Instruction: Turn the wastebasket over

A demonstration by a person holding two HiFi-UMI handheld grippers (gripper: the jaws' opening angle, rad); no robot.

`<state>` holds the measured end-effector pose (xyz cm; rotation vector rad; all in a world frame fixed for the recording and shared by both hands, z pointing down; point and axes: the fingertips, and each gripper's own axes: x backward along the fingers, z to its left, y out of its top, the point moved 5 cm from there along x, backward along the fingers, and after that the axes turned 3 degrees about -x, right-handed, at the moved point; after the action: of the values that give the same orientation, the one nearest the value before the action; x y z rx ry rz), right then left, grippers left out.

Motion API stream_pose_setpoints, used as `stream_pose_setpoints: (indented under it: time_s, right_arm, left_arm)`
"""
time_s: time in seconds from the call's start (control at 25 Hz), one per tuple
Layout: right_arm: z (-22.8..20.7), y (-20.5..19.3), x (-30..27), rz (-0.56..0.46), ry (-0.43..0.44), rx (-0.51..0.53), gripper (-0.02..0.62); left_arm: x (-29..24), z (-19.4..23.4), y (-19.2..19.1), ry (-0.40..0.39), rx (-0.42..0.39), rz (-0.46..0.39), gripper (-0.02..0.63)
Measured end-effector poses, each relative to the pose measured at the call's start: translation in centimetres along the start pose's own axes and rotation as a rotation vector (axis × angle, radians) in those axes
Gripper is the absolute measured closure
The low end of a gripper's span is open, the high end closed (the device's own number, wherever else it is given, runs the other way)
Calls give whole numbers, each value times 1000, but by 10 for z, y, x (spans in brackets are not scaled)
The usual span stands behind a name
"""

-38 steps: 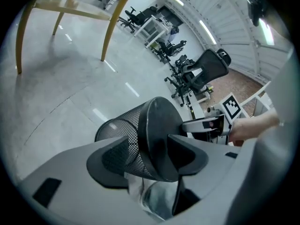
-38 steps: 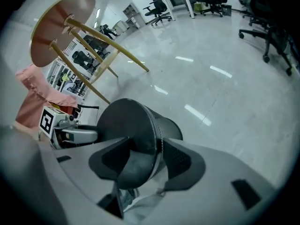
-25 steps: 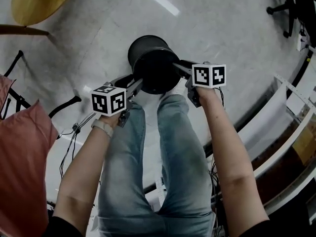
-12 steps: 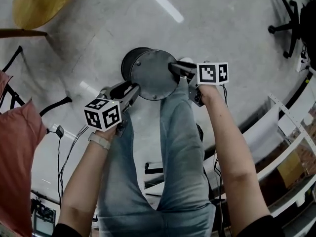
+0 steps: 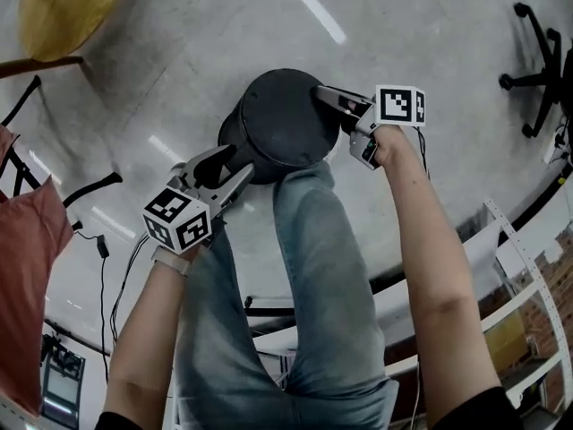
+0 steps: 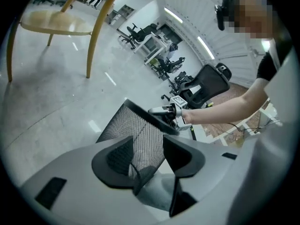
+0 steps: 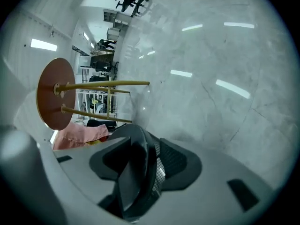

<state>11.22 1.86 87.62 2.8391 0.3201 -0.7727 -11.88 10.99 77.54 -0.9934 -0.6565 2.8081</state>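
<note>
**Wastebasket (image 5: 273, 128) part-way through its turn.** I hold it between both grippers, apparently clear of the floor (image 5: 430, 52) and just beyond my knee (image 5: 304, 195). It is tipped so that its solid base (image 5: 288, 110) faces up toward me and its open mouth points away and down.

My left gripper (image 5: 240, 163) is clamped on the mesh wall (image 6: 140, 130) at the lower left, and the wall passes between its jaws. My right gripper (image 5: 327, 97) is clamped on the far side, at the upper right. The thick edge of the base and a strip of mesh fill the gap between its jaws.

As I judge it, most of the turning is done and the setting-down remains. The next move calls for:

- finishing the roll until the mouth lies square to the floor;
- lowering both grippers together;
- keeping both grips firm until the rim rests, since the thin mesh may flex or slip.
</note>
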Motion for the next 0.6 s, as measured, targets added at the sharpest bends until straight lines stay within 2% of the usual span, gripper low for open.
stream_pose_setpoints:
  time_s: [0.08, 0.16, 0.24, 0.28, 0.4, 0.6]
  right_arm:
    - [-10, 17, 0, -15, -5, -17, 399]
    - [-21, 27, -1, -19, 3, -49, 402]
    - [-32, 38, -2, -12, 12, -61, 408]
    - [-37, 43, -3, -8, 20, -64, 411]
    - [-53, 56, -6, -26, 45, -99, 413]
    - [-87, 77, -11, -104, 73, -202, 414]
  left_arm:
    - [-3, 4, -10, 45, -13, 48, 413]
    - [-12, 6, -29, 100, -12, 138, 413]
    - [-28, 12, -43, 172, 13, 214, 413]
    - [-35, 15, -44, 214, 22, 221, 413]
    - [-48, 23, -30, 317, -26, 148, 437]
    - [-68, 33, 3, 306, -125, 96, 437]
